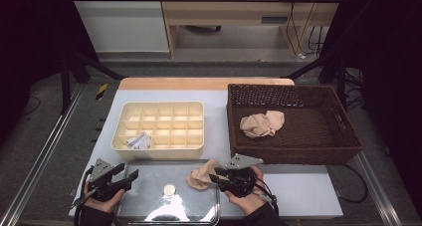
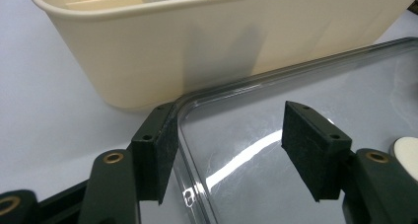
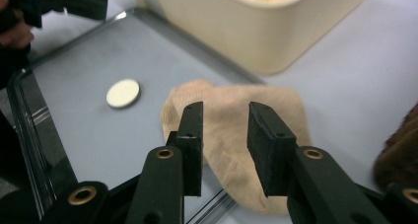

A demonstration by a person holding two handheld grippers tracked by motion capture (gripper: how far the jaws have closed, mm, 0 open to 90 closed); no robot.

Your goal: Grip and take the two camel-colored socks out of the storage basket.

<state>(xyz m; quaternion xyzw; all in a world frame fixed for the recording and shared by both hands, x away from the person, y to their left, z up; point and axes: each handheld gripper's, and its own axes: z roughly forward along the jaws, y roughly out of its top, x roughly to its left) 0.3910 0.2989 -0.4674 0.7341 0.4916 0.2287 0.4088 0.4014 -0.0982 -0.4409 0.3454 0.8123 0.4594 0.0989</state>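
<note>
One beige sock (image 3: 236,135) lies just beyond the right claw (image 3: 224,130) (jaws parted, gripping nothing).

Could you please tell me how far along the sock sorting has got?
Done: one white bundle sits in the divided organizer. In hand: a beige sock lies over the metal tray's edge under the open right tongs. Left: another beige sock waits in the wicker basket.

You can read no text, label or number here. The things you see carry no readable signs.
</note>
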